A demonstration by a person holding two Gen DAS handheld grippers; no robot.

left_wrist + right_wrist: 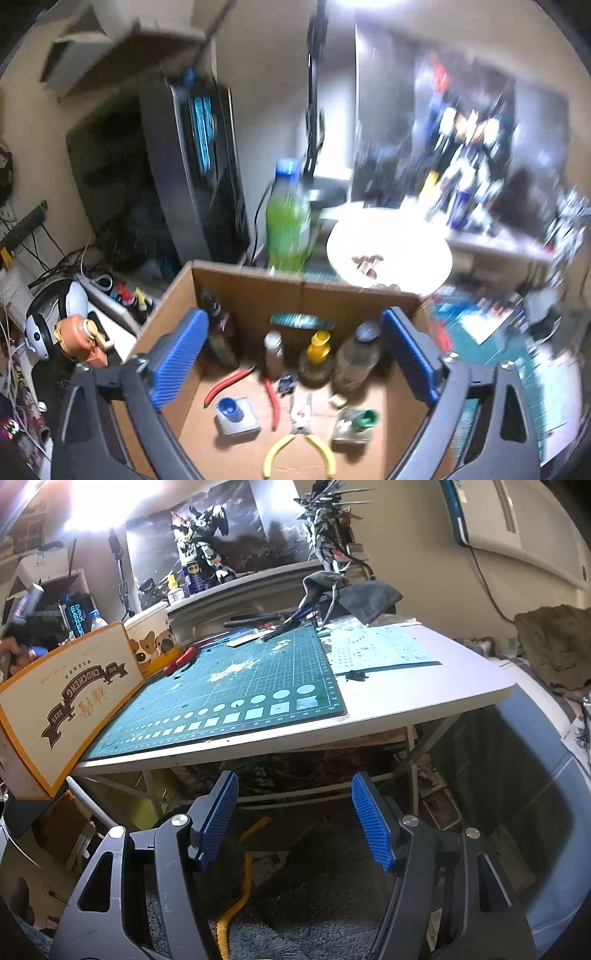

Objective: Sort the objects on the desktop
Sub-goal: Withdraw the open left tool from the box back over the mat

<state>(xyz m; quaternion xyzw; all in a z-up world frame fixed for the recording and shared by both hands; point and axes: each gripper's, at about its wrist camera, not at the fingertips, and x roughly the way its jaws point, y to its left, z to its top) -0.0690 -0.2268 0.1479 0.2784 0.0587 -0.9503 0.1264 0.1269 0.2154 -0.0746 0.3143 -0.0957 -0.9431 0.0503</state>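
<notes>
My left gripper (295,362) hangs open over an open cardboard box (258,284), nothing between its blue pads. Inside the box lie yellow-handled pliers (300,439), red-handled cutters (271,400), a square bottle with a blue cap (236,415), a green-capped bottle (354,424), and several upright bottles, one with a yellow cap (317,354). My right gripper (295,819) is open and empty, held below the front edge of the white table (424,709). On the green cutting mat (221,686) lie a red-handled tool (181,660) and blue-handled pliers (295,618).
The box's printed side (66,701) stands at the table's left end. A green drink bottle (287,218) and a white round plate-like thing (391,247) sit behind the box. A decal sheet (380,648), grey cloth (365,594) and spray cans (192,574) occupy the table's far side. Headphones (51,321) lie left.
</notes>
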